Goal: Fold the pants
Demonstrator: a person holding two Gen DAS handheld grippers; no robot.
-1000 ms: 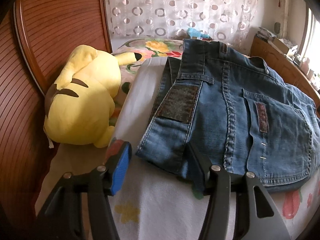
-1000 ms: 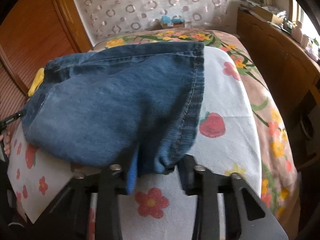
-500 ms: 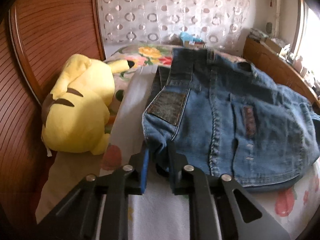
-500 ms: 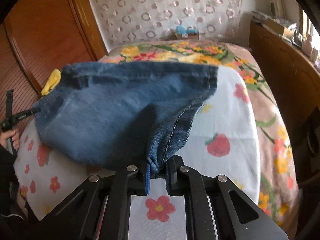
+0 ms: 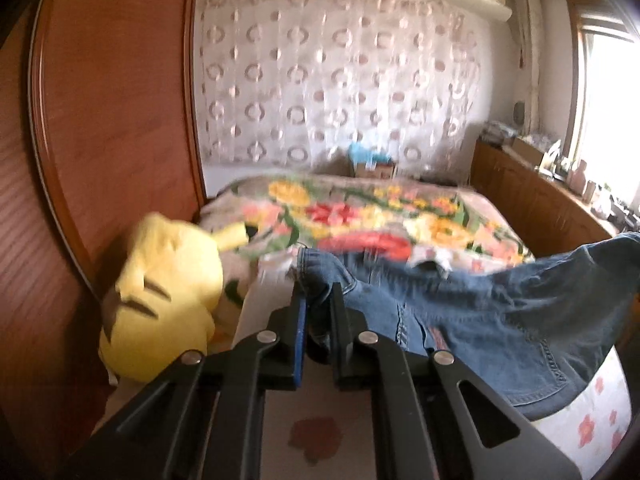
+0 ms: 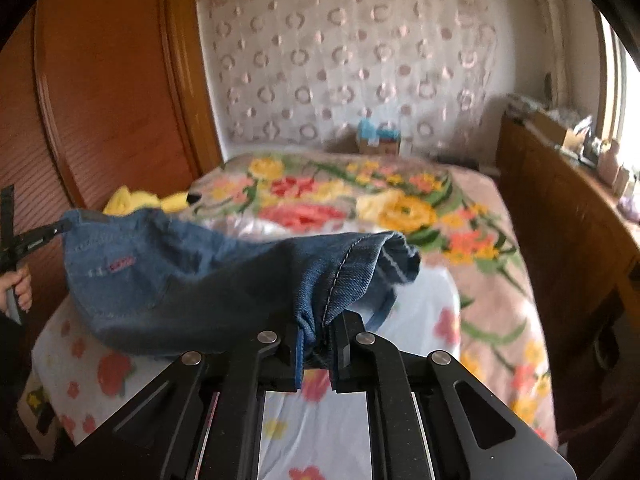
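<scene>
Left wrist: both grippers (image 5: 318,300) (image 6: 316,330) pinch the lifted jeans (image 5: 500,312).

Our right tool (image 6: 316,350) pinches a bunched seam edge of the jeans (image 6: 192,280) at six o'clock, its two fingers (image 6: 298,354) closed tight on the denim. The jeans hang lifted above the white flowered sheet (image 6: 400,344), stretching toward nine o'clock, where our left tool (image 6: 60,229) grips their far corner and our left hand (image 6: 18,288) wraps its handle. At ten o'clock a yellow plush toy (image 6: 136,200) peeks over the denim. At twelve o'clock the flowered bedspread (image 6: 360,196) runs to a curtain (image 6: 352,64). A wooden dresser (image 6: 568,216) stands at three o'clock.
</scene>
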